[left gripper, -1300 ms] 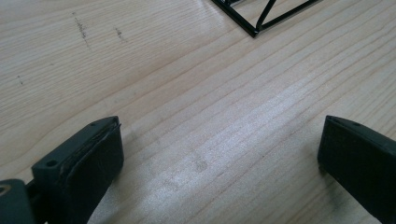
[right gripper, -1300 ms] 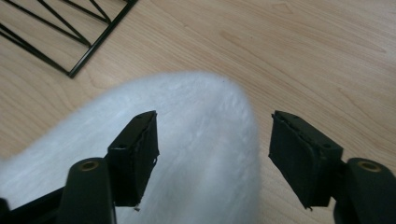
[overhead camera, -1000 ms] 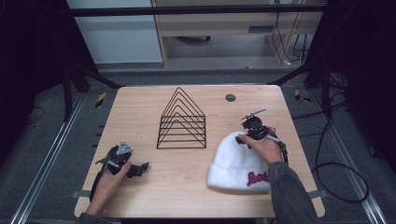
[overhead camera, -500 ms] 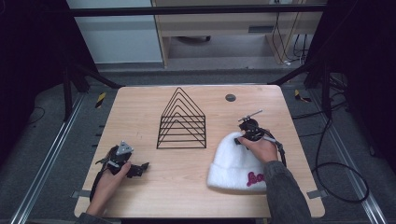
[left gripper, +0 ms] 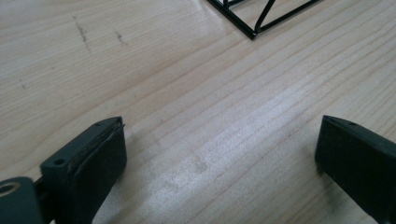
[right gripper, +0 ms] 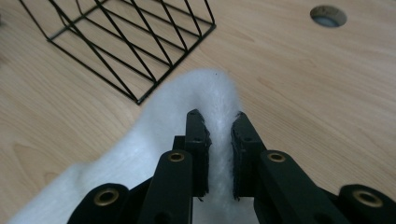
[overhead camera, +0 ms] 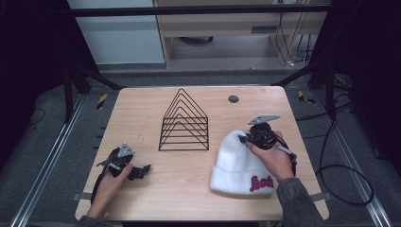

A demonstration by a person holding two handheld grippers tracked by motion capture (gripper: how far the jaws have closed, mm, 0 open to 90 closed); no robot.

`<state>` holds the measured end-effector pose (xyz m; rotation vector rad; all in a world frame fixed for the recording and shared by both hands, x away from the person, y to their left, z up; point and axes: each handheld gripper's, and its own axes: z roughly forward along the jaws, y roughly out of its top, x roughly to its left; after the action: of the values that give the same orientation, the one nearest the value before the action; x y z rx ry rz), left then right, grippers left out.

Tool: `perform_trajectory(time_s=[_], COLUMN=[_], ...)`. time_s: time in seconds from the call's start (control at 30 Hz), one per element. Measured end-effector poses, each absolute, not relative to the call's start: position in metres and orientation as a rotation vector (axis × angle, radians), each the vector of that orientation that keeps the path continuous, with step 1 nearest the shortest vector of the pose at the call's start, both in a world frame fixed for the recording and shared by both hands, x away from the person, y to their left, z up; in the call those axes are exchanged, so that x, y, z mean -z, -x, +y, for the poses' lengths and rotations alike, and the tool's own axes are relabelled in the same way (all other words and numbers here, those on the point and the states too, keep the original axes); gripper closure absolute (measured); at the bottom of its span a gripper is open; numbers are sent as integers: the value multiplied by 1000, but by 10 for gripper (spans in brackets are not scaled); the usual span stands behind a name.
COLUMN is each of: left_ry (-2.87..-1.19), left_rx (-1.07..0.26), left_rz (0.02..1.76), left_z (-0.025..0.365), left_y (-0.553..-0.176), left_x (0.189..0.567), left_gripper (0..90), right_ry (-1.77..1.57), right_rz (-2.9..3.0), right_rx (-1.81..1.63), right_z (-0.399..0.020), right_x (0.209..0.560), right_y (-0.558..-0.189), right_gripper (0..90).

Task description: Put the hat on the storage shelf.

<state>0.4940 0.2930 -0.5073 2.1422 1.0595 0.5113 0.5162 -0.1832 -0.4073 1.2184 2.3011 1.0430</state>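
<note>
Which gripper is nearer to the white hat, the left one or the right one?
Right. The right gripper is shut on the top of the white hat. The left gripper rests open on the table, apart from it.

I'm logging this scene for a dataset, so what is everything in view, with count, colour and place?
hat: one, white knit with red lettering on the cuff, on the table's right half, its top pinched up.
rack: one, black wire, triangular frames, standing mid-table.
hole: one, round, grey-rimmed, in the tabletop behind the rack to the right.
table: one, light wood.
cables: several, black, on the floor to the right.
left tool: one, black, on the table's left half, jaws open over bare wood.
right tool: one, black, jaws have just closed on the top of the hat.
hands: two, each holding a tool.
</note>
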Motion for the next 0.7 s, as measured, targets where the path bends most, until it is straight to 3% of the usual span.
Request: perform_trajectory(time_s=[0.17,0.3,0.7], left_ry=[-2112,-2066,-2047], left_rx=[-533,-592,-647], left_rz=[1019,965,828], left_z=[288,277,248], left_y=[-491,-489,-477], left_x=[493,458,389], left_gripper=[45,47,51], right_ry=[-1169,-1105,-930], right_rz=[2252,2206,2171], right_rx=[-1110,-1192,-1343], right_z=[-189,-193,-188], right_x=[392,373,337], right_y=[-496,-479,-464], right_gripper=[804,806,811])
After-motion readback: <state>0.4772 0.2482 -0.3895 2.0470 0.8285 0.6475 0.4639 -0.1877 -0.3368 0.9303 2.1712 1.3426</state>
